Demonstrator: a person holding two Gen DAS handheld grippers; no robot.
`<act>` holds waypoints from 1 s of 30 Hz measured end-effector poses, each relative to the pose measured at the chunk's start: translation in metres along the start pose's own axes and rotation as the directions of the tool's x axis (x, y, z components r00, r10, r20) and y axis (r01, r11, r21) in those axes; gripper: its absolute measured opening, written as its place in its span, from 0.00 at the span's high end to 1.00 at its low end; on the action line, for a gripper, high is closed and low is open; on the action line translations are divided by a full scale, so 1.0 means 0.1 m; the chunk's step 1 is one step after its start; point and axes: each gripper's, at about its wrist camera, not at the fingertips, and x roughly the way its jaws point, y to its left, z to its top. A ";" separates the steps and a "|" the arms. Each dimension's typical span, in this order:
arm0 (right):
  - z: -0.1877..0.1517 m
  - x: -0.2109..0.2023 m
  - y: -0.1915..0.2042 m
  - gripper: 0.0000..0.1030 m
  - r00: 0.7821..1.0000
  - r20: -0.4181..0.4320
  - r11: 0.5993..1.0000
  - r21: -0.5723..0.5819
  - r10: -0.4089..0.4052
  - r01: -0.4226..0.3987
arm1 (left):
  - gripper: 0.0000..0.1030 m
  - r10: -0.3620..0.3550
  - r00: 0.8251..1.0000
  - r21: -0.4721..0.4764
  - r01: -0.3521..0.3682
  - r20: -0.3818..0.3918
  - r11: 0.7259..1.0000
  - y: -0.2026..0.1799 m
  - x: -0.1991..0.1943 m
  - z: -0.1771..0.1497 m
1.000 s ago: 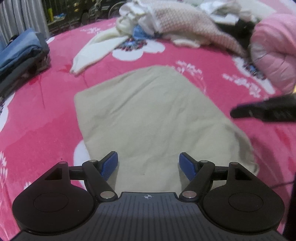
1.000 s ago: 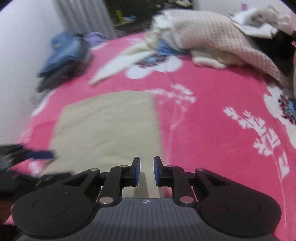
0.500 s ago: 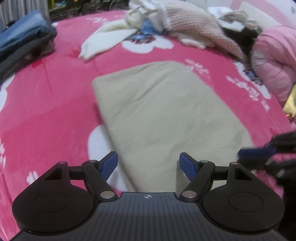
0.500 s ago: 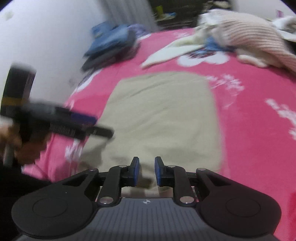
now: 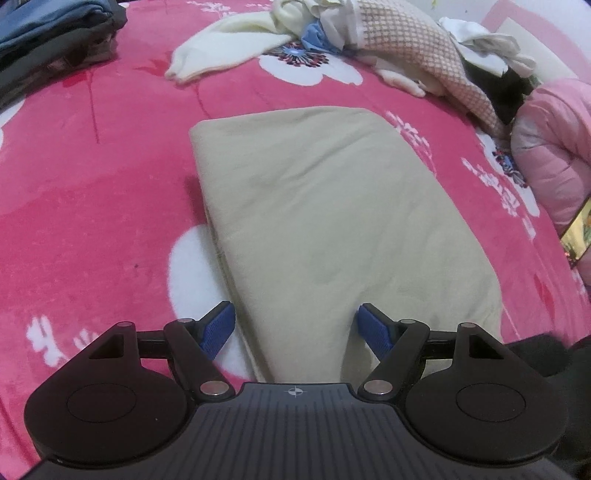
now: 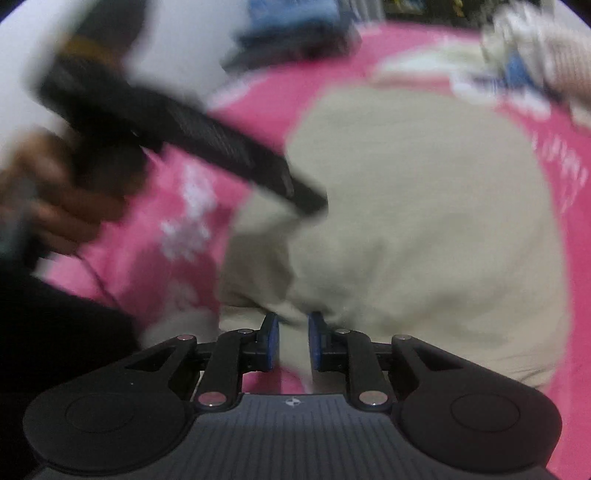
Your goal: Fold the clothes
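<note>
Beige garment: folded flat on the pink floral bed, near its front edge.
Left gripper: fingers spread wide over the garment's near end, holding nothing.
Left view only: sharp; folded blue clothes far left, unfolded pile behind, pink jacket at right.
Right gripper: fingers slightly parted at the garment's near edge; grip unclear.
Right view only: blurred; a hand holding the left gripper.

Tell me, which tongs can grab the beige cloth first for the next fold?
Probably the left tongs. They are wide open, straddling the near edge of the beige cloth. The right tongs are also at that edge, but only narrowly apart, and that view is blurred.
</note>
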 end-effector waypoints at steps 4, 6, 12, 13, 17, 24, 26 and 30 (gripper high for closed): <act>0.01 -0.25 -0.07 0.83 0.998 0.058 0.997 0.057 0.039 -0.042 | 0.28 -0.052 0.999 -0.041 0.052 0.004 0.998 0.16 -0.14 -0.05; -0.06 -0.49 -0.20 0.82 0.992 0.109 0.986 0.152 0.059 -0.075 | 0.28 -0.078 0.997 -0.061 0.079 0.006 0.995 0.24 -0.21 -0.08; -0.44 -0.76 -0.68 0.79 0.982 0.161 0.817 0.551 0.099 -0.173 | 0.29 -0.149 0.989 -0.047 0.149 0.011 0.988 0.38 -0.42 -0.26; -0.51 -0.73 -0.72 0.79 0.980 0.165 0.766 0.614 0.108 -0.188 | 0.29 -0.145 0.989 -0.018 0.145 0.011 0.989 0.35 -0.45 -0.30; -0.67 -0.50 -0.91 0.79 0.980 0.157 0.603 0.773 0.119 -0.197 | 0.31 -0.102 0.994 0.150 0.096 0.037 0.984 0.09 -0.51 -0.41; -0.65 -0.41 -0.93 0.80 0.963 0.238 0.527 0.806 0.128 -0.269 | 0.33 -0.078 0.986 0.502 -0.008 0.150 0.865 -0.49 -0.56 -0.49; -0.68 -0.45 -0.87 0.80 0.964 0.241 0.539 0.800 0.111 -0.262 | 0.33 -0.102 0.984 0.592 -0.004 0.145 0.806 -0.63 -0.52 -0.54; -0.71 -0.51 -0.86 0.79 0.956 0.277 0.526 0.801 0.100 -0.287 | 0.40 -0.095 0.990 0.725 -0.010 0.104 0.688 -0.79 -0.34 -0.63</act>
